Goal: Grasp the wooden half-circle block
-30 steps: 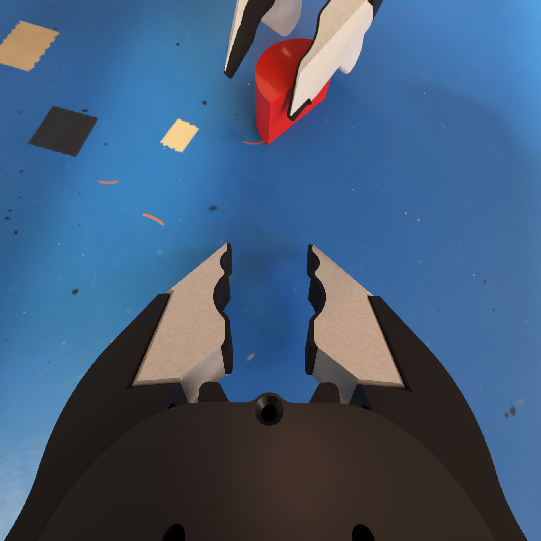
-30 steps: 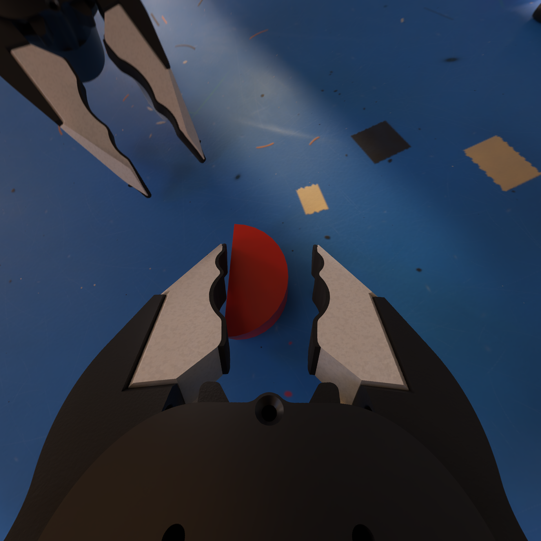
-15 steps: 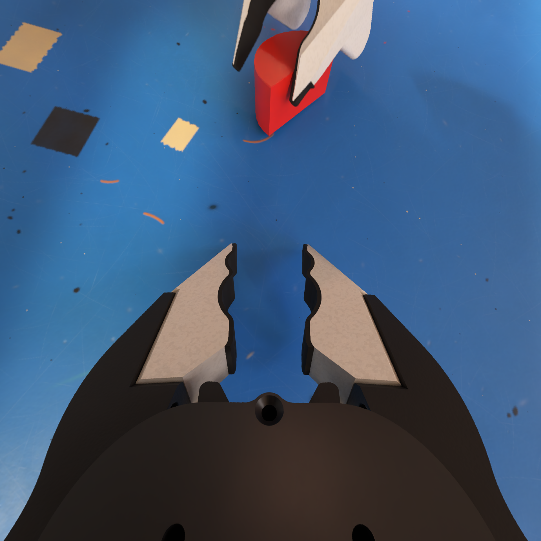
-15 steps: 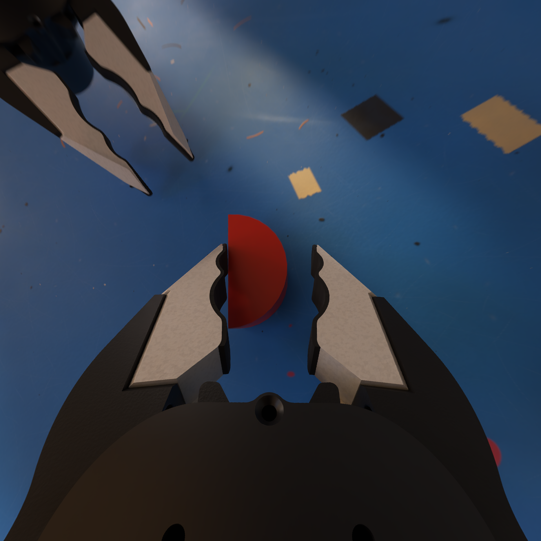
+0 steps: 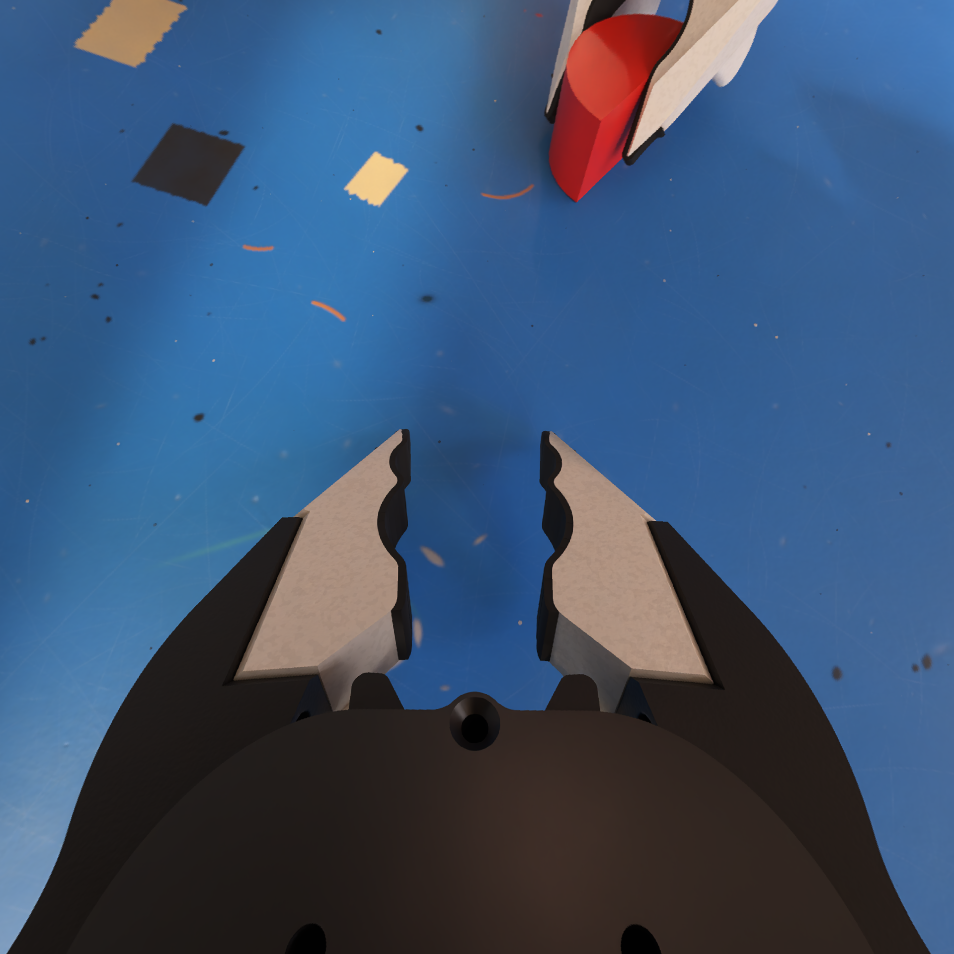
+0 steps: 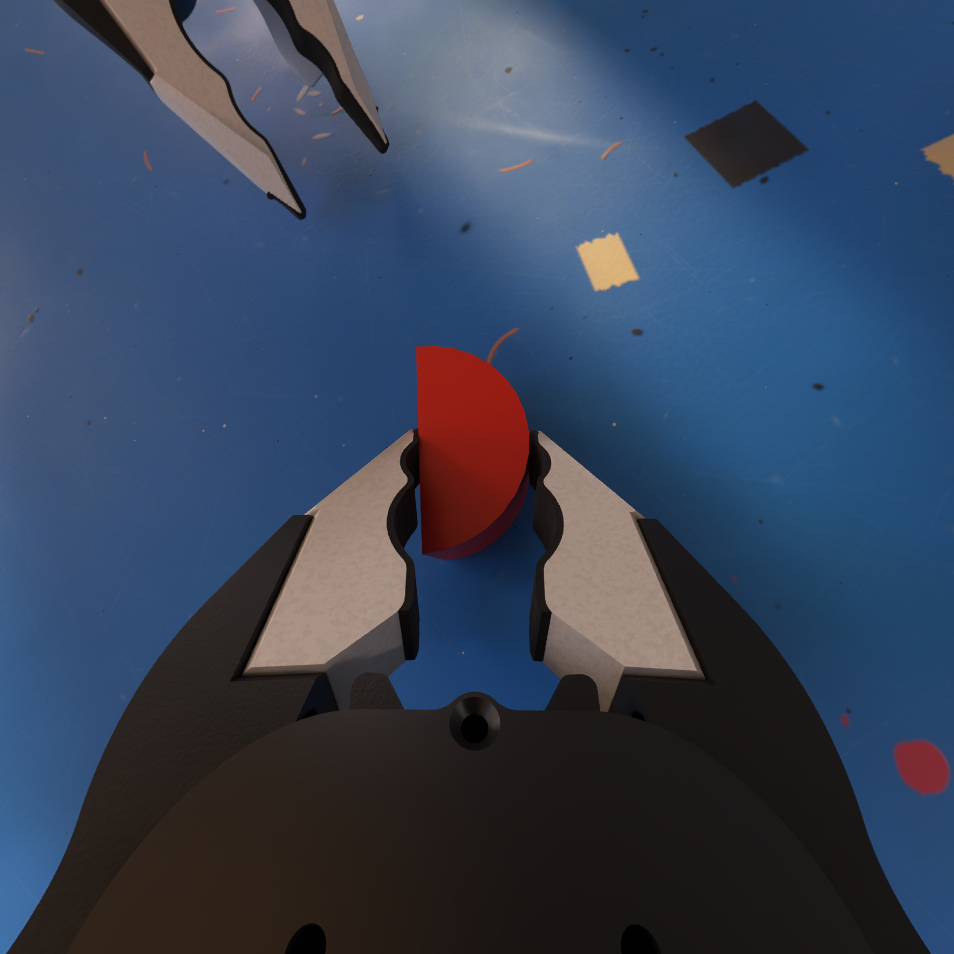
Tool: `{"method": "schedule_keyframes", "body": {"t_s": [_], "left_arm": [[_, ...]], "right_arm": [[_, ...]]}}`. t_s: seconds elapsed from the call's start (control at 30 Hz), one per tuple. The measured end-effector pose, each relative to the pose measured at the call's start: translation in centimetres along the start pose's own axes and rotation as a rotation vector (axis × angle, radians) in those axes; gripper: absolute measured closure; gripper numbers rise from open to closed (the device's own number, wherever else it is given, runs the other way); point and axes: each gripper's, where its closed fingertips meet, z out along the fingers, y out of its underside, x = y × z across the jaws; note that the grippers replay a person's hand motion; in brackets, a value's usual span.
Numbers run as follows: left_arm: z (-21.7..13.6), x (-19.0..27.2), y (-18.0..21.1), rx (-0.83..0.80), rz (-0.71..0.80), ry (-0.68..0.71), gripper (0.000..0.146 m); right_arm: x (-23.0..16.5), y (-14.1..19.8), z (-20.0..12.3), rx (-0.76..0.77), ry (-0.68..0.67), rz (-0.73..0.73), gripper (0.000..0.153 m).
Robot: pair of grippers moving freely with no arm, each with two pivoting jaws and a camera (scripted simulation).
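The red half-circle block [image 6: 467, 454] sits on the blue surface between the fingers of my right gripper [image 6: 472, 433]. Both jaws press on it, one on its flat side and one on its curved side. In the left wrist view the block [image 5: 599, 103] shows at the top right, clamped by the right gripper [image 5: 593, 139]. My left gripper [image 5: 475, 433] is open and empty, hovering over bare blue surface well short of the block. It also shows in the right wrist view [image 6: 340, 180] at the top left.
Flat patches lie on the blue surface: a black square [image 5: 188, 164], a small tan square [image 5: 376, 178] and a larger tan one [image 5: 130, 31]. Thin orange shavings [image 5: 328, 310] and dark specks are scattered about. A red spot [image 6: 921, 766] shows at the right.
My right gripper has shut on the block; its right jaw closed the gap to the curved side. The left gripper shifted left, so the block now sits further right in its view.
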Motion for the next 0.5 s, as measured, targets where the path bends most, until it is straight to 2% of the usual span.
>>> {"method": "schedule_keyframes", "body": {"t_s": [0.2, 0.5], "left_arm": [[0.0, 0.0, 0.1, -0.004, 0.018, -0.011, 0.097], [0.0, -0.1, 0.1, -0.004, 0.018, -0.016, 0.098]], "right_arm": [[0.5, 0.6, -0.7, 0.002, 0.08, 0.031, 0.111], [0.8, 1.5, -1.8, -0.001, 0.262, 0.206, 0.112]]}}
